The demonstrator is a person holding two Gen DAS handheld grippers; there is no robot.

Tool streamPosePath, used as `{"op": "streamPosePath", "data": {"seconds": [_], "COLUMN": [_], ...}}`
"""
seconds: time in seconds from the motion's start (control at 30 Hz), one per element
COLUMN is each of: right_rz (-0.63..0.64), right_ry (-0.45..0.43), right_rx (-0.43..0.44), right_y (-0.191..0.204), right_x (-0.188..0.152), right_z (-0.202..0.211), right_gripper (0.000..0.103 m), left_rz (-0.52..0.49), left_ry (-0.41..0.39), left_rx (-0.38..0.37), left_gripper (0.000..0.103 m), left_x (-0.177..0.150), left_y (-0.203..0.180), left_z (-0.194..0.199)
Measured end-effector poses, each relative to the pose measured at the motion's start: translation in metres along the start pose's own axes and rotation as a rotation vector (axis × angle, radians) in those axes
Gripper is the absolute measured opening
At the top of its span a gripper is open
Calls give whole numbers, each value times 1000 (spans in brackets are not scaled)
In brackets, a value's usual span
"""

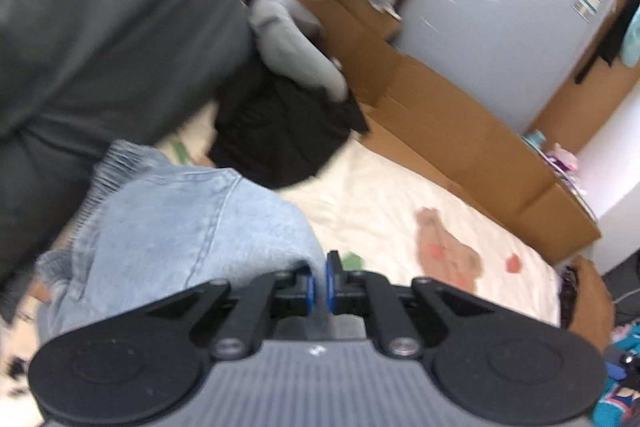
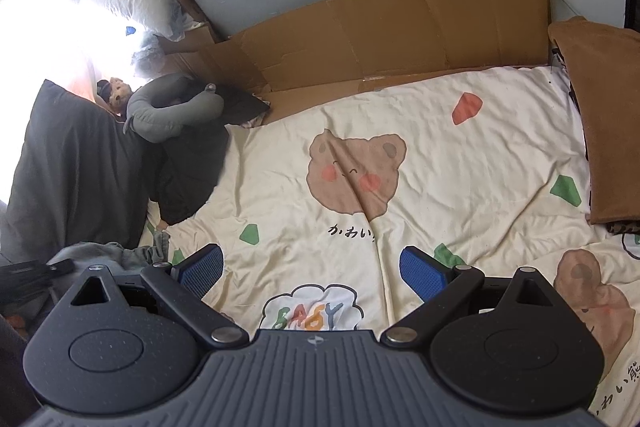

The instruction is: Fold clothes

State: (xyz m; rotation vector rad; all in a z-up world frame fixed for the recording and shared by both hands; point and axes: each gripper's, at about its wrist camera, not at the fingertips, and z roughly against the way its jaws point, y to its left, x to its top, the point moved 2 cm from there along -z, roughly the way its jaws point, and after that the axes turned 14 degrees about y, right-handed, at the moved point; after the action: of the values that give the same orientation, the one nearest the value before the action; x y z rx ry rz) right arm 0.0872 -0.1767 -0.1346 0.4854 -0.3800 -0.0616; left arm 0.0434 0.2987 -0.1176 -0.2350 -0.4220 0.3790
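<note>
- Left wrist view: my left gripper (image 1: 319, 281) has its blue pads nearly together, pinching an edge of the jeans (image 1: 192, 231). They are pale blue denim with a stitched seam and a gathered, ribbed waistband, bunched up and hanging just ahead of the fingers, over the sheet (image 1: 384, 195).
- This view alone shows a hand (image 1: 588, 301) at the right edge. It is blurred. A big grey cloth (image 1: 108, 27) fills the upper left, with a black garment (image 1: 280, 135) beyond the denim.
- Right wrist view: my right gripper (image 2: 311, 269) is spread wide, and nothing is between its ribbed blue pads. It hovers over the sheet, cream, creased, printed with a bear (image 2: 352, 171) and "BABY".
- Only this view shows a brown cloth (image 2: 600, 115), smooth and flat, at the right edge, and a grey neck pillow (image 2: 172, 109), curved and soft, to the left.
- Flat cardboard (image 2: 392, 27) lines the far side of the bed; I cannot make out the jeans here.
</note>
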Motion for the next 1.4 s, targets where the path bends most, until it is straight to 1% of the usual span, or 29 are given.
{"op": "streamPosePath", "data": {"seconds": [0.2,0.23,0.3,0.33,0.37,0.4,0.43,0.5,0.57,0.67,0.73,0.83,0.97,1.1,1.2,1.4], "right_rz": [-17,-21,-33,-39,-43,-45,-45,-46,-44,-28,-18,-11,-8,-8,-8,-8], "right_ry": [-3,-2,-6,-11,-14,-14,-11,-7,-6,-2,1,3,8,15,21,32], "right_rx": [-20,-23,-23,-20,-16,-16,-18,-20,-20,-19,-18,-14,-13,-22,-31,-48], "right_y": [-7,-9,-11,-13,-14,-14,-14,-14,-12,-6,-3,1,4,3,1,-2], "right_x": [-1,-2,-2,-2,-1,-1,-1,-1,-2,-3,-4,-6,-9,-11,-13,-16], "right_z": [-3,-4,-4,-4,-4,-4,-6,-9,-11,-13,-15,-17,-19,-22,-24,-29], "right_gripper": [98,98,98,98,98,98,98,98,98,98,98,98,98,98,98,98], "left_rz": [-50,-56,-49,-36,-24,-14,-12,-23,-20,25,60,117,176,229,275,373], "left_ry": [120,147,202,216,223,228,224,205,188,170,164,152,138,147,165,218], "left_rx": [-55,-51,-30,-37,-54,-76,-82,-69,-55,-35,-5,38,69,101,128,184], "left_gripper": [7,8,10,15,16,19,26,36,37,39,41,42,43,44,48,48], "left_x": [-12,-14,-20,-24,-28,-32,-36,-44,-51,-59,-57,-57,-59,-67,-76,-88], "left_y": [-42,-46,-47,-43,-39,-35,-31,-25,-15,11,29,55,81,103,120,151], "left_z": [-48,-56,-67,-68,-67,-65,-61,-52,-43,-31,-25,-18,-15,-23,-39,-71]}}
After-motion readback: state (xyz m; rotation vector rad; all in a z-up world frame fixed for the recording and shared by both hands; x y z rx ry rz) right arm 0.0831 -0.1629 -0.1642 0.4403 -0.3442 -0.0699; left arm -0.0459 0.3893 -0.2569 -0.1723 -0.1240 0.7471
